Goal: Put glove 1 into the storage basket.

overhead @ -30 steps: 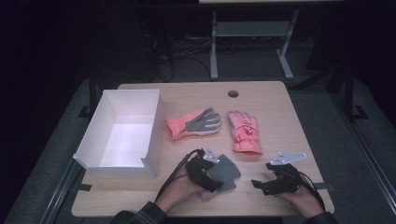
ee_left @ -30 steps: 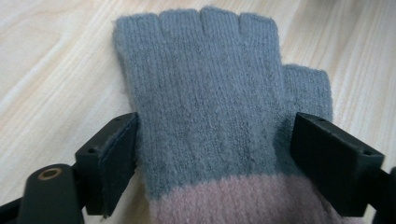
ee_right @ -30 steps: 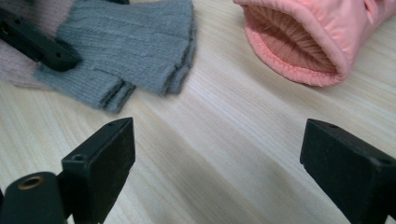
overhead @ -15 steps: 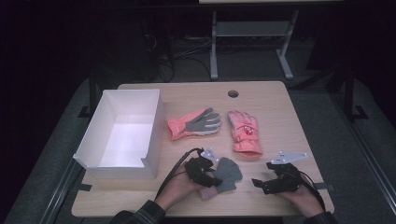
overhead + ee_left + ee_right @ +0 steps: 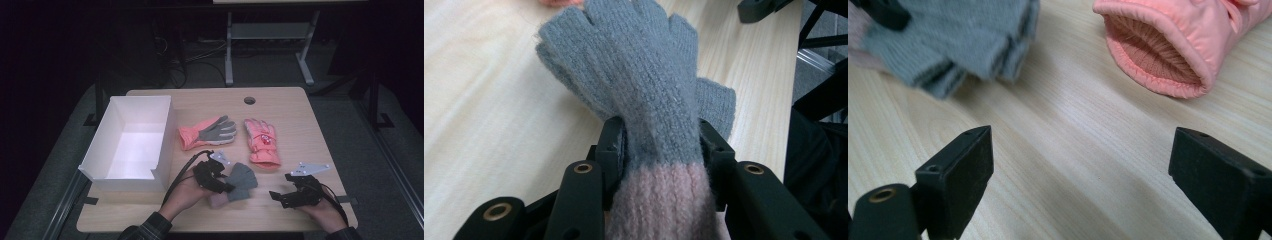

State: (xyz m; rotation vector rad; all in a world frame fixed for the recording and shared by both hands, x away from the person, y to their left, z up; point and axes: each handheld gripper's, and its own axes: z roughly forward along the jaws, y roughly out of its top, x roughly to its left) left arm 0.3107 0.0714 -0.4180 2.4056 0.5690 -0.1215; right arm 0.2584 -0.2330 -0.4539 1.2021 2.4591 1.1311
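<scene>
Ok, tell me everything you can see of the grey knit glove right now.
The grey knit glove is fuzzy wool-like knit, fingerless, with open finger stubs and a pale pink ribbed cuff. The left hand-held gripper, whose jaws have just been closing, clamps it from both sides where grey meets pink. It lies near the table's front edge, fingers pointing away from the gripper and fanned slightly, short of the pink padded glove.

the grey knit glove's [image 5: 644, 90] pink cuff is cut off by the left gripper view's bottom edge.
</scene>
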